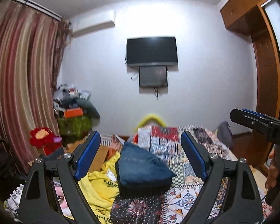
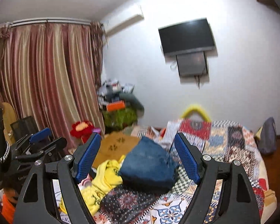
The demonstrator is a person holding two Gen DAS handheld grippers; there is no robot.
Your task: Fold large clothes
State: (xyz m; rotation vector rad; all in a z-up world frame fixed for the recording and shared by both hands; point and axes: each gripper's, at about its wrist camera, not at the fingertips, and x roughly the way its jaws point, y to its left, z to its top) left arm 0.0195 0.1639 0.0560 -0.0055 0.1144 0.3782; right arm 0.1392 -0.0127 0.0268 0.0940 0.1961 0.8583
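A folded blue denim garment lies on the patchwork bedspread, on top of a dark layer. A crumpled yellow garment with black print lies to its left. My left gripper is open and empty, held above and in front of the denim. My right gripper is open and empty too, raised over the same denim garment and the yellow garment. The right gripper shows at the right edge of the left wrist view. The left gripper shows at the left of the right wrist view.
A striped curtain hangs on the left. A pile of clutter with an orange box stands in the corner, a red plush toy below it. A dark TV hangs on the far wall. A wooden wardrobe stands on the right.
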